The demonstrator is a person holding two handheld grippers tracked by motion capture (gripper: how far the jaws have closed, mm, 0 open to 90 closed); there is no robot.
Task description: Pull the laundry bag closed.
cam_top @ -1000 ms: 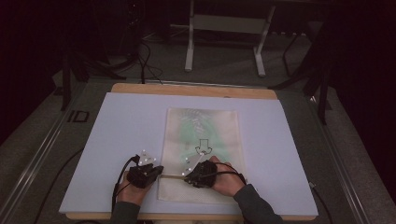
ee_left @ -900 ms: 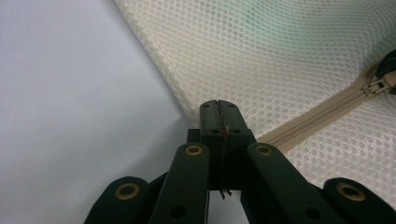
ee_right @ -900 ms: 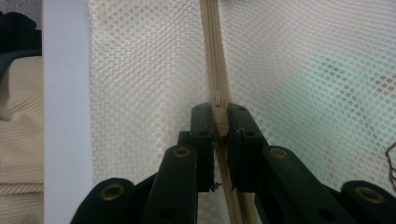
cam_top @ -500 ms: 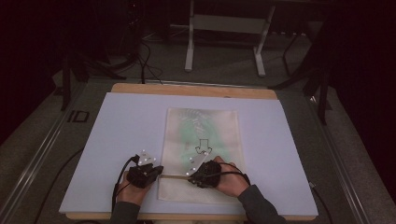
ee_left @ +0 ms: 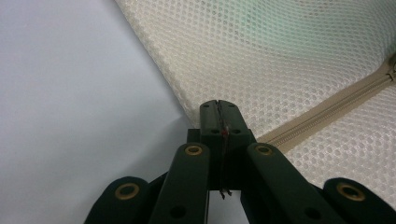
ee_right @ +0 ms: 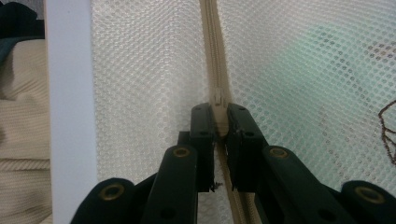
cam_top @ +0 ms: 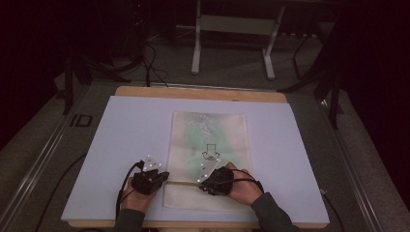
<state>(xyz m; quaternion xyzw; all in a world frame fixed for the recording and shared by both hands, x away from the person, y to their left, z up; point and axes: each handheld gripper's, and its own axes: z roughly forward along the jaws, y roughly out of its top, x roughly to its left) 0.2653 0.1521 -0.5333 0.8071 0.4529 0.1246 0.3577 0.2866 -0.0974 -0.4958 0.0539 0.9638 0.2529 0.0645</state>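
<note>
Right tool (ee_right: 219,122) is clamping the zipper slider (ee_right: 217,100) of the mesh bag (cam_top: 210,145), jaws pinching the pull from both sides. Left tool (ee_left: 219,116) is sitting fully closed on the bag's left edge, right where the zipper tape (ee_left: 327,109) ends, apparently pinning a thin fold of mesh.

Risks as I'm reading it: the slider pull is small and the right tool is gripping only by the tips, so a skewed pull is likely slipping it out or jamming teeth on loose mesh. If the left tool's pinch is giving way, the whole bag is dragging across the sheet instead of the zipper running.

The bag is lying flat near the front edge of the desk (cam_top: 121,130), centred, zipper parallel to that edge. Inside it something pale green is showing through the mesh, with a dark printed figure; can't tell what it is.
</note>
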